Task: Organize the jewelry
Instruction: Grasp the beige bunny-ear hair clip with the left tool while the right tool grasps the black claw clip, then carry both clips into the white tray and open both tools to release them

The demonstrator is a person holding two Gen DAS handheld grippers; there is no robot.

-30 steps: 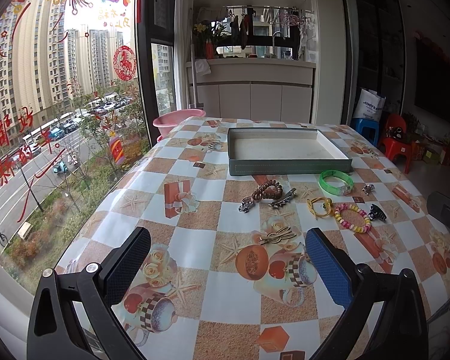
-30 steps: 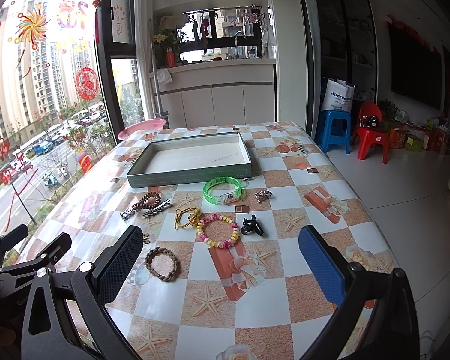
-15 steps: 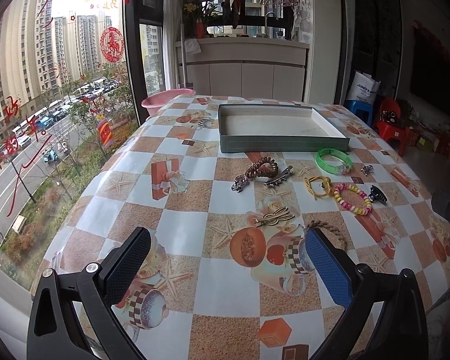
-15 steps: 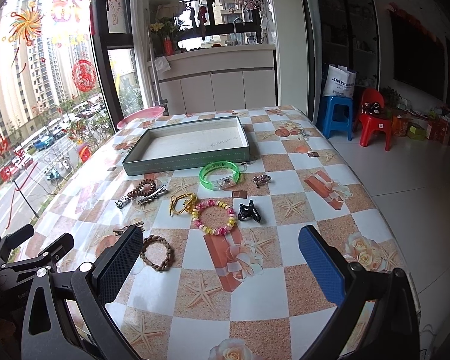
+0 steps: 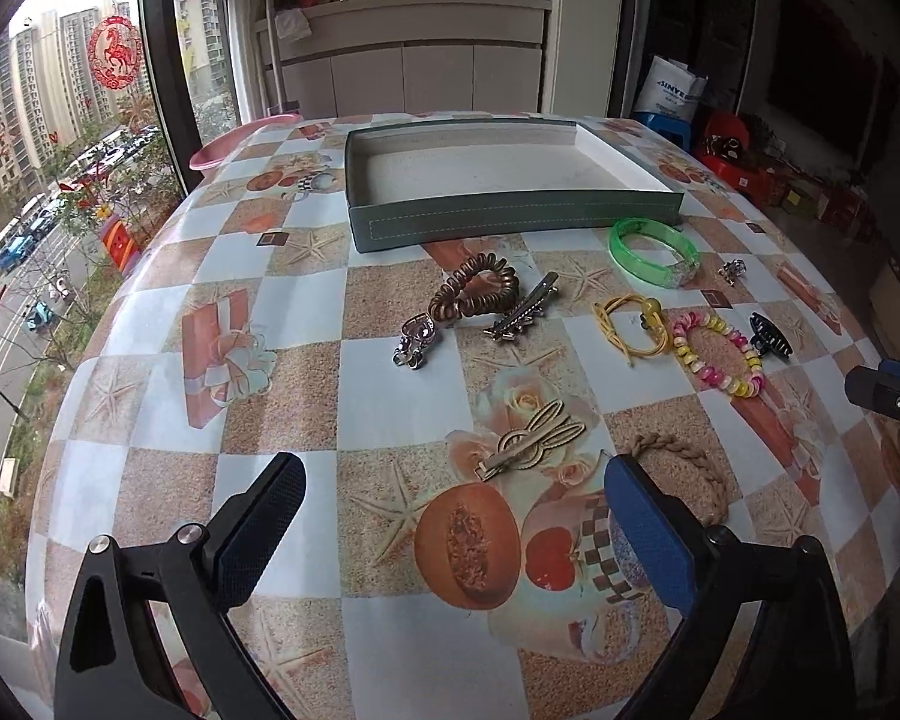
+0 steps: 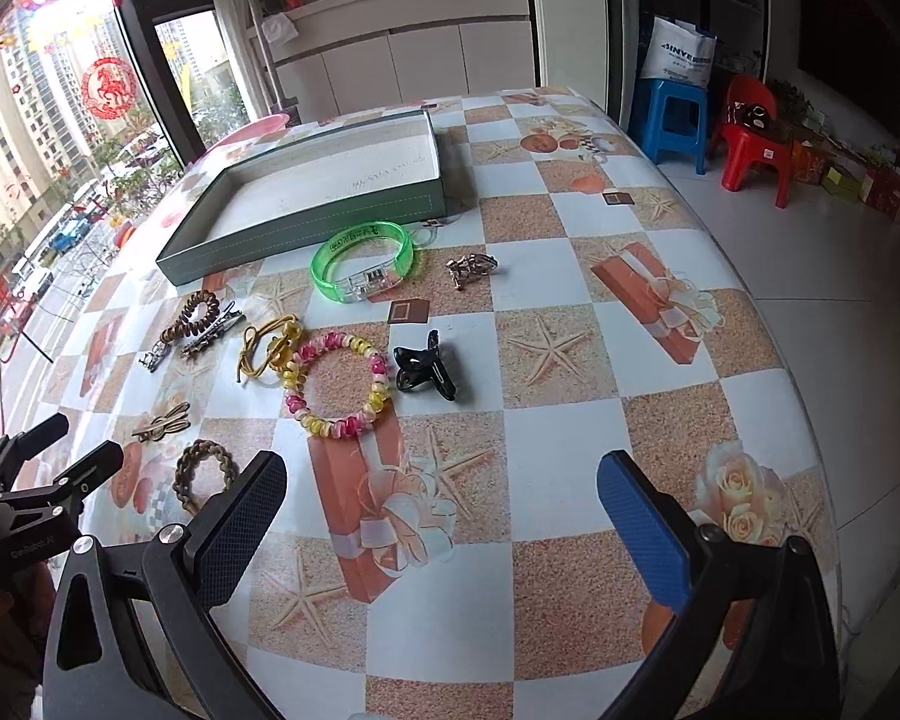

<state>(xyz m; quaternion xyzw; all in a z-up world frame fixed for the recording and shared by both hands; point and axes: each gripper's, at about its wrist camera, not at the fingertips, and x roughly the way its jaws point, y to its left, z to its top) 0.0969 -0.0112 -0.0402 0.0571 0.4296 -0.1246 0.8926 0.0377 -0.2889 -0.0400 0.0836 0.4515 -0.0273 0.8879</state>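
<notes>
An empty green tray [image 5: 510, 216] stands at the far side of the table; it also shows in the right wrist view [image 6: 306, 228]. Jewelry lies in front of it: a green bangle [image 6: 363, 264], a pink-yellow bead bracelet [image 6: 336, 384], a black claw clip [image 6: 423, 366], a yellow cord [image 5: 630, 318], a brown coil tie [image 5: 474, 294], a gold bunny clip [image 5: 534, 441] and a braided band [image 5: 684, 468]. My left gripper [image 5: 450, 531] is open above the near table, just short of the bunny clip. My right gripper [image 6: 441, 525] is open and empty, nearer than the bead bracelet.
A pink basin [image 5: 234, 141] sits at the table's far left edge by the window. A blue stool [image 6: 675, 120] and a red chair [image 6: 756, 138] stand on the floor to the right. The table edge drops off on the right.
Both grippers have moved forward and tilted down toward the table; the jewelry now looks closer and larger. Both stay open and empty.
</notes>
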